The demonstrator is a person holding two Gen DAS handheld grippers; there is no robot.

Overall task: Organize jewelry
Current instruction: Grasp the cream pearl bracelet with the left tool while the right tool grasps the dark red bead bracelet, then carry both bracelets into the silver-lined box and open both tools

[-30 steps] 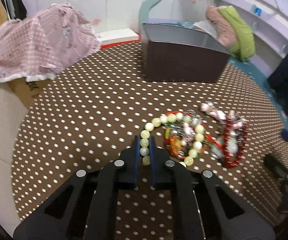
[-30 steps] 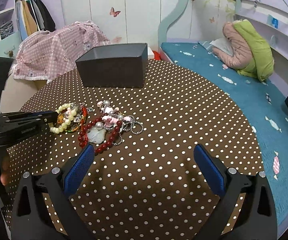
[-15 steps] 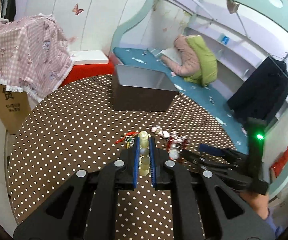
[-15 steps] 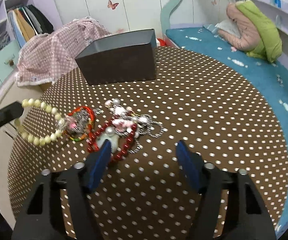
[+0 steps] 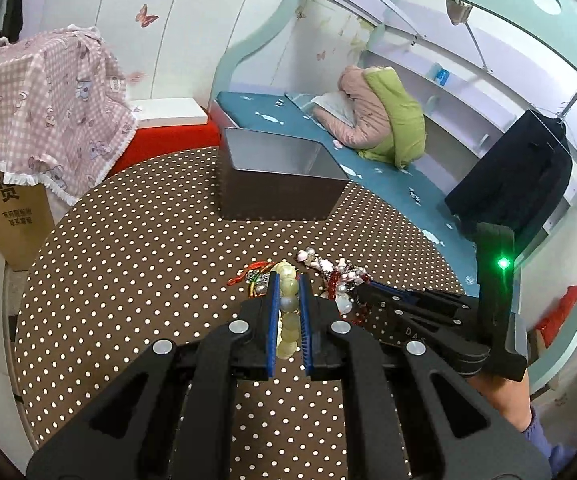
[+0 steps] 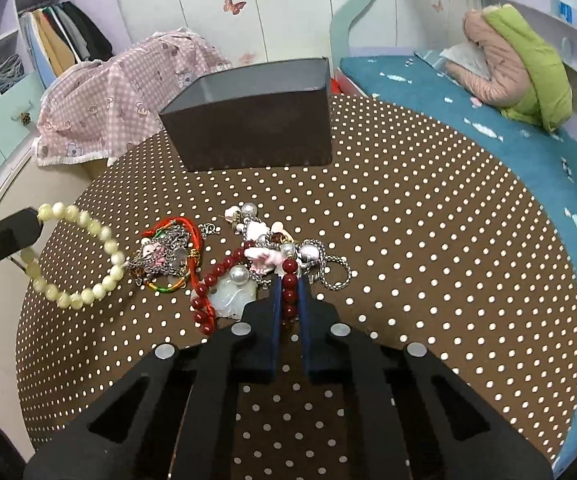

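Left wrist footage shows the left gripper (image 5: 288, 280) pinched on a pale green bead bracelet (image 5: 287, 312), whose loop is seen from the right wrist hanging clear of the brown dotted tablecloth (image 6: 428, 240). The right gripper (image 6: 288, 284) is pressed onto a dark red bead bracelet (image 6: 288, 292) at the near edge of the jewelry pile (image 6: 256, 256); whether those beads are lifted cannot be judged. A white pendant (image 6: 232, 294) is seen just left of the red beads. An open dark box (image 6: 254, 120) is set beyond the pile.
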